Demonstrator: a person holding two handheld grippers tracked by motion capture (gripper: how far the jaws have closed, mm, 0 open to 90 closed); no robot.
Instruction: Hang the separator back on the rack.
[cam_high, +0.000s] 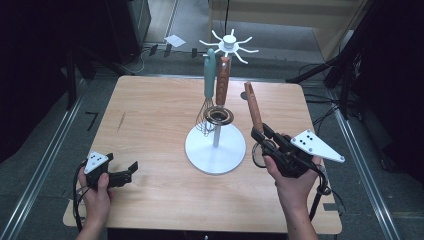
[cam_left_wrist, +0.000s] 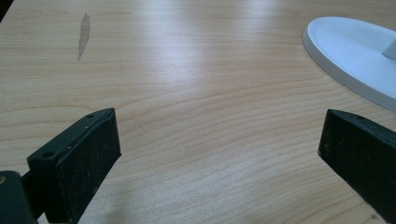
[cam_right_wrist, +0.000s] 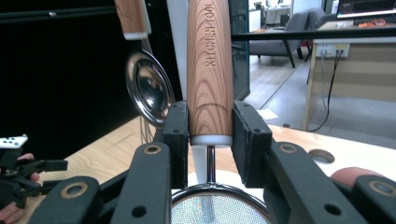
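Observation:
My right gripper (cam_high: 261, 136) (cam_right_wrist: 210, 135) is shut on the wooden handle (cam_high: 253, 107) (cam_right_wrist: 210, 70) of a mesh strainer, just right of the rack. The handle points up and away, and the round mesh head (cam_right_wrist: 217, 210) hangs below the jaws. The white utensil rack (cam_high: 229, 44) stands mid-table on a round base (cam_high: 200, 150) (cam_left_wrist: 355, 56). A teal-handled whisk (cam_high: 209, 75) and a wood-handled utensil (cam_high: 223, 80) with a shiny round bowl (cam_right_wrist: 148, 88) hang from it. My left gripper (cam_high: 131, 167) (cam_left_wrist: 219, 149) is open low over the near left of the table, with nothing between its jaws.
The light wooden table (cam_high: 150, 115) has a small dark streak (cam_left_wrist: 84, 35) (cam_high: 121, 121) on its left part. Dark stands and cables surround the table on the floor. A white paper (cam_high: 175, 40) lies on the floor behind it.

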